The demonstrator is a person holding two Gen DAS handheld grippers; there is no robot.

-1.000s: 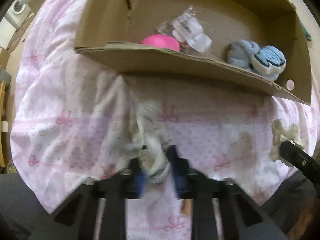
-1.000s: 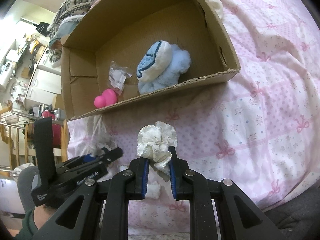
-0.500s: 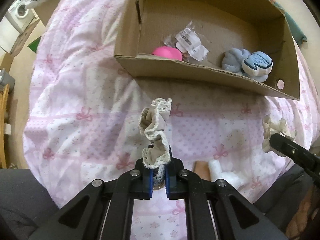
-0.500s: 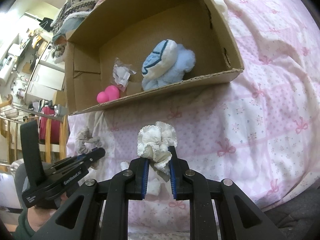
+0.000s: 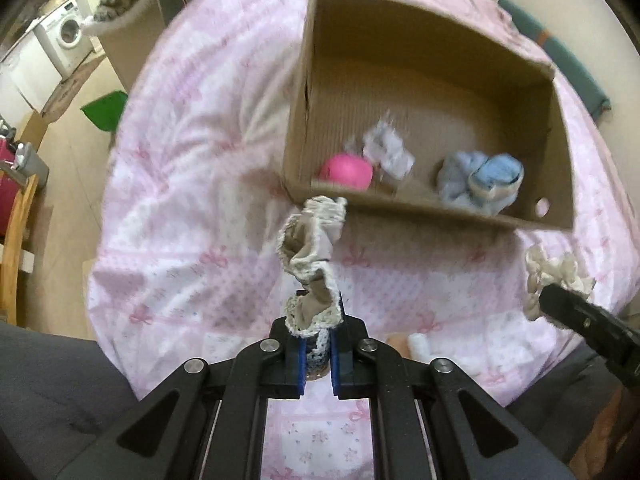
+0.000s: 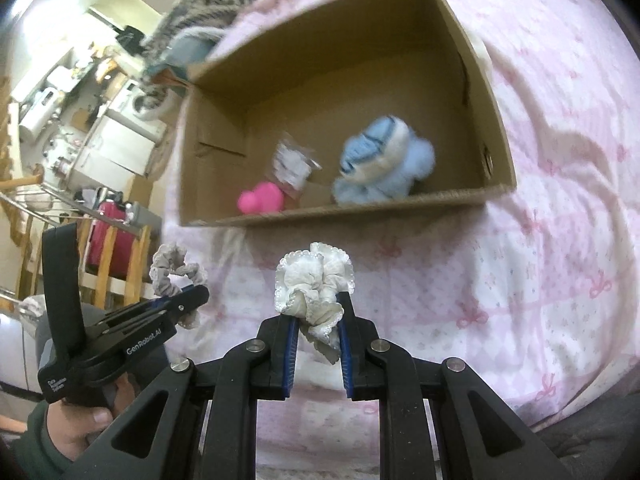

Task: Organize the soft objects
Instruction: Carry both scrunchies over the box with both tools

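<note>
My left gripper (image 5: 317,312) is shut on a beige lace-edged scrunchie (image 5: 310,252) and holds it up in front of the cardboard box (image 5: 424,212). My right gripper (image 6: 316,312) is shut on a white frilly scrunchie (image 6: 314,280), also lifted before the box (image 6: 360,212). Each gripper shows in the other's view: the right one (image 5: 560,300), the left one (image 6: 192,296) with its grey-beige scrunchie (image 6: 172,270). Inside the box lie a pink soft toy (image 5: 346,170), a crinkled clear packet (image 5: 386,148) and a blue plush (image 5: 480,180).
The box rests on a pink patterned bedspread (image 5: 188,184). A small white object (image 5: 420,344) lies on the bedspread near the front. Off the bed's left side are floor, a washing machine (image 5: 70,36) and a wooden chair (image 6: 112,276).
Both grippers have risen and moved toward the box with their scrunchies. The left one lifted its scrunchie off the bedspread. The views now look more steeply into the box.
</note>
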